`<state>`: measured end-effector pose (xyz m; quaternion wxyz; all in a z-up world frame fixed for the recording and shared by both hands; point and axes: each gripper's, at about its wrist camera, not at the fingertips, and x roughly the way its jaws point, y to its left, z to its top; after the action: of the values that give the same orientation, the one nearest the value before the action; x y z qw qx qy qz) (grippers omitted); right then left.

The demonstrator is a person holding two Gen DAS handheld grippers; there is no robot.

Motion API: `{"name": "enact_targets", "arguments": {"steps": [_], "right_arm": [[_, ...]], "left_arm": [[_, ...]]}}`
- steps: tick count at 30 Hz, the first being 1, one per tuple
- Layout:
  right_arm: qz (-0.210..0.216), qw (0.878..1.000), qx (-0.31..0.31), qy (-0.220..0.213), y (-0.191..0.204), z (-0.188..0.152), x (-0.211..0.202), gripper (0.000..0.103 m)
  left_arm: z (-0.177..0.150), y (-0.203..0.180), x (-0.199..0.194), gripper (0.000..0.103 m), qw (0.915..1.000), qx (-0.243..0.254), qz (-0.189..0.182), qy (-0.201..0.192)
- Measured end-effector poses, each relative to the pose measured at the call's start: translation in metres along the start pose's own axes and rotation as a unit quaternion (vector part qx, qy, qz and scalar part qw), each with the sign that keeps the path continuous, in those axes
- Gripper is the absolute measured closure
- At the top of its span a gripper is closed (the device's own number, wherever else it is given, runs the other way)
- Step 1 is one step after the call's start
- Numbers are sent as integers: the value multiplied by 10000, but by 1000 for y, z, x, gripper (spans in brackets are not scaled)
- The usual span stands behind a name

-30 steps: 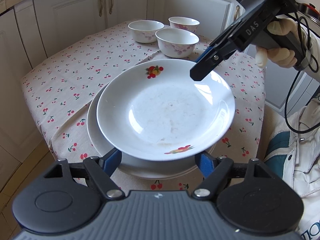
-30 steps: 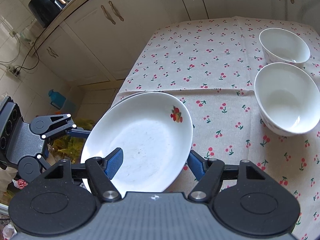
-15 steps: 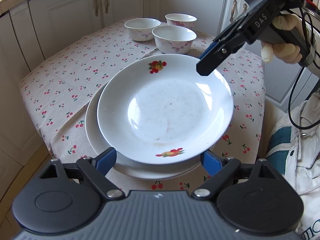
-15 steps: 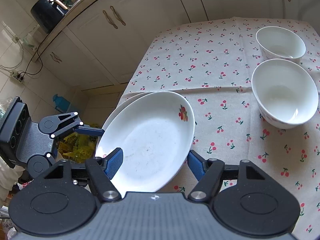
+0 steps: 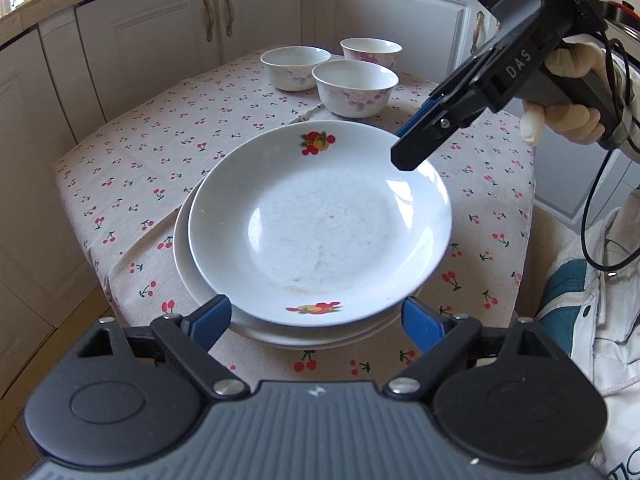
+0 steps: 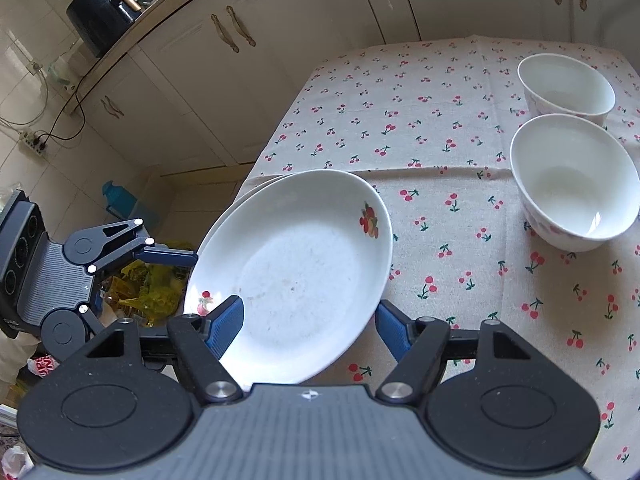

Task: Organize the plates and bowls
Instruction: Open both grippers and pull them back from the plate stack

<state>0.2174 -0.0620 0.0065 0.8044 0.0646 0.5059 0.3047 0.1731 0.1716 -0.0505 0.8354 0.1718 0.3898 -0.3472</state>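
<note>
A white plate with fruit prints [image 5: 320,224] lies stacked on a second white plate [image 5: 184,256] at the near edge of the cherry-print table. Both also show in the right wrist view, the top plate [image 6: 296,276] over the lower plate's rim [image 6: 256,186]. My left gripper [image 5: 316,322] is open, its fingers wide at the stack's near rim, holding nothing. My right gripper [image 6: 310,326] is open beside the stack's right rim; it also shows in the left wrist view [image 5: 412,152]. Three white bowls stand at the far end: [image 5: 355,86], [image 5: 295,67], [image 5: 370,52].
The tablecloth-covered table [image 5: 160,152] stands against white cabinets [image 5: 180,36]. The floor left of the table holds a teal container [image 6: 120,202] and yellow bags [image 6: 152,284]. The person's jacket [image 5: 588,304] is at the right.
My left gripper has drawn back a little from the stack. My right gripper has lifted slightly off the top plate's rim. The plates have not moved.
</note>
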Motion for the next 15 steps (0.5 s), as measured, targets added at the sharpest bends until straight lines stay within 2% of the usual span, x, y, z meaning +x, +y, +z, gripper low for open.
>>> {"name": "enact_targets", "arguments": {"steps": [5, 7, 10, 12, 15], "right_arm": [[-155, 9998, -124, -67, 1, -2, -1, 24], [-172, 9997, -133, -103, 1, -3, -3, 20], [-250, 9993, -164, -230, 0, -5, -7, 18], [-437, 9979, -286, -392, 0, -5, -11, 11], [-969, 9897, -599, -870, 0, -10, -21, 0]], "left_arm": [[-1, 8, -9, 10, 9988, -379, 40, -300], [0, 9, -14, 10, 9977, -523, 49, -424], [4, 5, -18, 9, 9966, -549, 210, -576], [11, 2, -21, 9, 9944, -692, 448, -668], [26, -5, -25, 9, 9892, -893, 748, -893]]}}
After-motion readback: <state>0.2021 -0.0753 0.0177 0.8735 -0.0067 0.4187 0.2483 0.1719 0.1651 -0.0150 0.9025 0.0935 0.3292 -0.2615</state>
